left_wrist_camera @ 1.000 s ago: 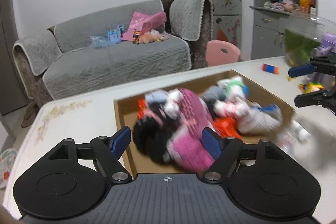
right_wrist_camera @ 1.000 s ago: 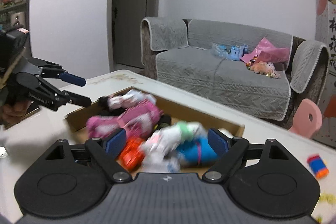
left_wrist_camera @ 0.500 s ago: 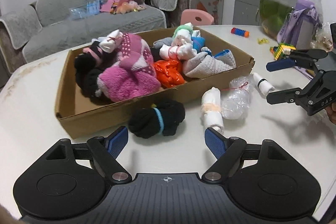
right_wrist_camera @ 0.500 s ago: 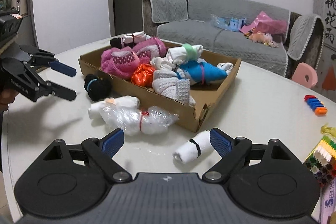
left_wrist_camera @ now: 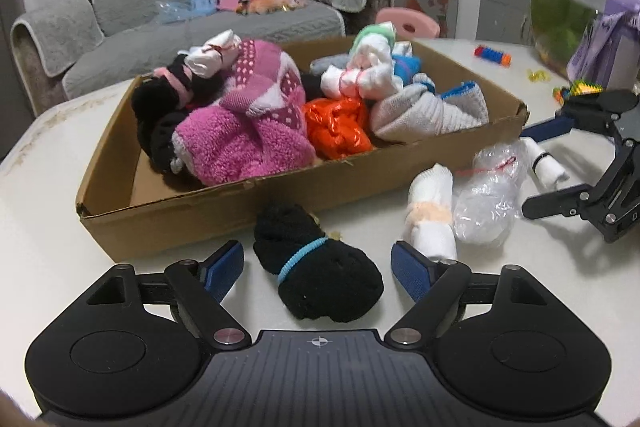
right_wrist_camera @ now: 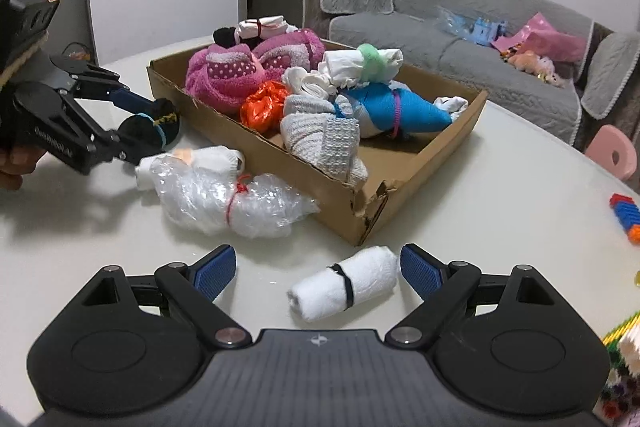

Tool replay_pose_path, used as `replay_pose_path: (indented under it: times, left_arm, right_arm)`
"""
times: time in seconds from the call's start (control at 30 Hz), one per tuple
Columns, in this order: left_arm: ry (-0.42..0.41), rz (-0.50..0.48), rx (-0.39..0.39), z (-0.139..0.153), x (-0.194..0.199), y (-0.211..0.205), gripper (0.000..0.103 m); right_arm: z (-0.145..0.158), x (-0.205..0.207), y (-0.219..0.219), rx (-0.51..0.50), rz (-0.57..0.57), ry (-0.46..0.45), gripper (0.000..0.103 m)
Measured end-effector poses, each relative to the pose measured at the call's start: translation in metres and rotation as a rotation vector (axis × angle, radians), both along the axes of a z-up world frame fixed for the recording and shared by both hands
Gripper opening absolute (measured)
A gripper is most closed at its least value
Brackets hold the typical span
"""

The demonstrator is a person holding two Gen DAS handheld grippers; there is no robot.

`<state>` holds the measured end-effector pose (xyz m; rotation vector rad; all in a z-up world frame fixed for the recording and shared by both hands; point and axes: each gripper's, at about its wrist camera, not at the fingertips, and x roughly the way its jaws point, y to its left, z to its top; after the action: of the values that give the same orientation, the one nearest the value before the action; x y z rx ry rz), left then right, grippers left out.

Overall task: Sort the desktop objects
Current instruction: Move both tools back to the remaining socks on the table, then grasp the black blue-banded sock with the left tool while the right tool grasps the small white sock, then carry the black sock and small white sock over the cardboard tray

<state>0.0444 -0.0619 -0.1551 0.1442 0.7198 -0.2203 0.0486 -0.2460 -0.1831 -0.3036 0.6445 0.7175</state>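
A black sock roll with a blue band [left_wrist_camera: 316, 279] lies on the white table in front of the cardboard box [left_wrist_camera: 200, 211]. It sits between the fingers of my left gripper [left_wrist_camera: 316, 261], whose jaws are opening and do not touch it. A white roll with a black band [right_wrist_camera: 346, 283] lies between the spread fingers of my right gripper [right_wrist_camera: 319, 265], untouched. Beside them lie a white roll with a peach band [left_wrist_camera: 432, 215] and a clear plastic bundle tied in red [right_wrist_camera: 236, 199]. The box holds several rolled socks and cloths.
A glass bowl of green water [left_wrist_camera: 568, 15] and a purple container [left_wrist_camera: 612, 47] stand at the table's far right. Toy bricks [right_wrist_camera: 628, 215] lie right of the box, more at the near right edge [right_wrist_camera: 624, 355]. A grey sofa [right_wrist_camera: 460, 27] and pink stool [right_wrist_camera: 612, 151] stand beyond.
Both grippers have come down towards the table in front of the box. The black roll now lies between the left fingers, the white roll between the right ones.
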Motion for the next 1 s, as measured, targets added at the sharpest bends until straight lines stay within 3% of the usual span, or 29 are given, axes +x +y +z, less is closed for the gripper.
replay_pose_path:
  times: [0.17,0.27,0.33,0.4,0.7,1.0]
  left_arm:
    - [-0.003,0.007,-0.02,-0.001,0.0,0.005,0.085]
    - [-0.005,-0.004,-0.034,0.0,-0.002,0.007,0.075]
    - [-0.01,-0.018,-0.037,0.001,-0.006,0.006,0.062]
    - [-0.013,-0.022,-0.038,0.002,-0.009,0.006,0.06]
    - [-0.009,-0.018,-0.037,0.006,-0.023,0.01,0.053]
    - [-0.043,-0.041,-0.05,0.036,-0.057,0.02,0.053]
  right_arm:
    - [0.001,0.0,-0.004,0.026,0.015,0.023,0.075]
    - [0.002,-0.003,-0.006,0.04,0.004,0.026,0.062]
    - [0.003,-0.004,-0.006,0.043,-0.002,0.024,0.056]
    - [0.003,-0.008,-0.006,0.048,-0.013,0.021,0.048]
    - [0.005,-0.03,-0.002,0.072,-0.047,0.016,0.041]
    - [0.016,-0.054,-0.005,0.097,-0.079,0.009,0.041]
